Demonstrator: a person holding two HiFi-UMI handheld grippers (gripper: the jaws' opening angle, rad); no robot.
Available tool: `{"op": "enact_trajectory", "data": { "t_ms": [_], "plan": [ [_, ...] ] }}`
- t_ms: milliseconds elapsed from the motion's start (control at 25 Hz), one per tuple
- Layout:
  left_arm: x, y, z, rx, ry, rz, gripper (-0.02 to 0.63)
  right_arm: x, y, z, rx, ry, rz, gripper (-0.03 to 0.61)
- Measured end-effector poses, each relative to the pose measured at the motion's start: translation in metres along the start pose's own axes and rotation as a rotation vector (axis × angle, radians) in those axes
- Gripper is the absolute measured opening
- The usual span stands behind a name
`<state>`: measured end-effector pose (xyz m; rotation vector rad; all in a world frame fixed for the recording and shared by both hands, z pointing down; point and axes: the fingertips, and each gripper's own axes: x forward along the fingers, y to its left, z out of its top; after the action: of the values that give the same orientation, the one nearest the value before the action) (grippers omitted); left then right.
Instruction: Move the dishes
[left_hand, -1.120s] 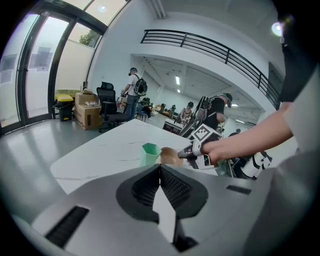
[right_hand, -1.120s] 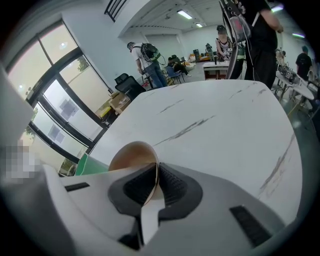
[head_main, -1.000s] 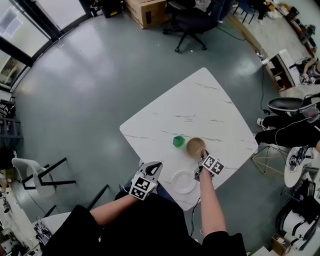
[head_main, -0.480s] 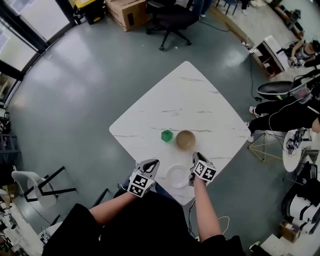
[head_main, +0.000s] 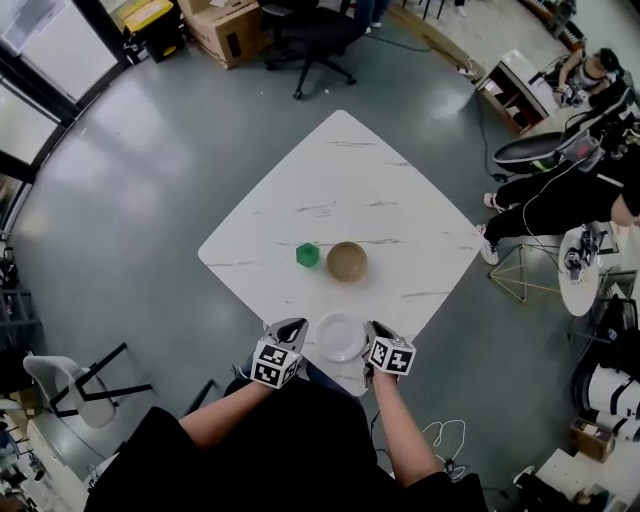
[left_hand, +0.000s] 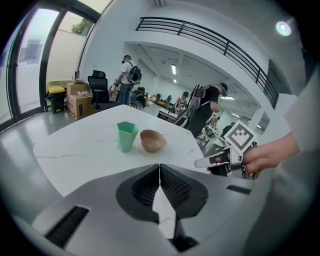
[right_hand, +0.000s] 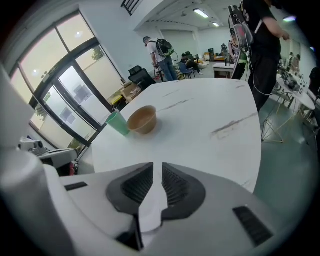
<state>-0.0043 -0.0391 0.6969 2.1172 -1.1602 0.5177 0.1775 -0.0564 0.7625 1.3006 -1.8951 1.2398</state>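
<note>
Left gripper and right gripper are both closed and empty beside the white plate, with the brown bowl and green cup farther in on the table, so I think the moving is not yet begun

Your table is a white square top with thin grey veins and rounded corners, turned so that one corner points at you. It stands on a smooth grey floor. Three things rest on it. A white plate lies flat just inside your near corner. Farther in, near the middle, a brown bowl sits mouth up. A green cup stands upright just beside the bowl on its left, with a small gap between them.
</note>
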Motion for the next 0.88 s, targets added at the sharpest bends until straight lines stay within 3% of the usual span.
{"op": "enact_trajectory", "data": {
  "t_ms": [320, 560, 720, 880],
  "plan": [
    [0.013, -0.021, -0.035, -0.093, 0.047, -0.042, 0.018, -0.007, -0.014, -0.045, -0.039, 0.054, 0.005, 0.067],
    [0.018, -0.019, -0.049, -0.116, 0.039, -0.007, 0.018, -0.004, -0.018, -0.062, -0.062, 0.090, 0.050, 0.076],
    [0.024, -0.022, -0.064, -0.247, 0.065, -0.053, 0.020, 0.000, -0.013, -0.069, -0.059, 0.098, 0.088, 0.086],
    [0.034, -0.018, -0.082, -0.260, 0.114, -0.037, 0.020, 0.001, -0.013, -0.074, -0.074, 0.110, 0.081, 0.086]
  ]
}}
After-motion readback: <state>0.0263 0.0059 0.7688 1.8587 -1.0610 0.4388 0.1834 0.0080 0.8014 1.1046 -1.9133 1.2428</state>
